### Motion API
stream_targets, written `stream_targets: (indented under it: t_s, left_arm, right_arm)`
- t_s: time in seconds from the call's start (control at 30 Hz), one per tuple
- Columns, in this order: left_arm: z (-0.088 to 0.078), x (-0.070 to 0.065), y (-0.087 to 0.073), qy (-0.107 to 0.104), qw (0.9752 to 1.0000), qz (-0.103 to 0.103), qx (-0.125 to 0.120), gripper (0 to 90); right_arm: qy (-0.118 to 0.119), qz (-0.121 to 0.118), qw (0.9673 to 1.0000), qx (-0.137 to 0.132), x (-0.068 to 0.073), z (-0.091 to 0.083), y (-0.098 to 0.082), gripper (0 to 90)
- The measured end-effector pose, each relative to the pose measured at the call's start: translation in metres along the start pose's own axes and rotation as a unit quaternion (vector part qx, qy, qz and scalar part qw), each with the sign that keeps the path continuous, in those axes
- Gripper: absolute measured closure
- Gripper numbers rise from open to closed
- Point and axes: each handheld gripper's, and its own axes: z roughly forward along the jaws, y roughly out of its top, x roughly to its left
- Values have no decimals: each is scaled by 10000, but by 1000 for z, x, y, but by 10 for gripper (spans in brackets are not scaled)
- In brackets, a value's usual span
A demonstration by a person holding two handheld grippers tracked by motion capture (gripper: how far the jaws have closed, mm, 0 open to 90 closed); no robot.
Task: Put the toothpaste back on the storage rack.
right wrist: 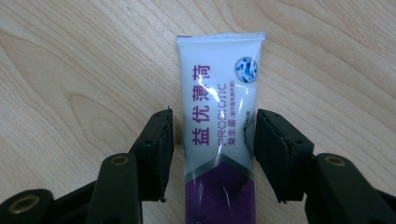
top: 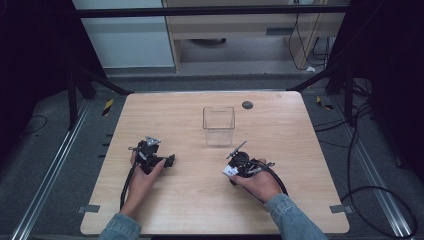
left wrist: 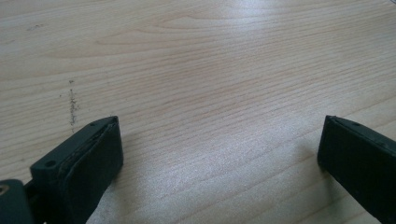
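Pale wooden table (top: pixel 200 190); grey floor (top: pixel 60 165); dark surroundings

The high view looks forward and down on the whole tabletop (top: pixel 200 200), whose wood grain both gripper views skim closely.

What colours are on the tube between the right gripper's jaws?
The tube is white with purple lettering, a purple lower section and a small blue emblem, clearest in the right gripper view.

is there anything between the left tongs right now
No, the left tongs stand wide open over bare wooden table, nothing between them.
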Motion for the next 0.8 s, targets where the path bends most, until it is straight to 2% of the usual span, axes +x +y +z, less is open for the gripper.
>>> stream_targets:
  t_s: [0.8]
  left_arm:
    - [0,0,0,-2,10000,-2,-1,0]
  right_arm:
    - [-12,48,9998,207,-3,-1,-1,528]
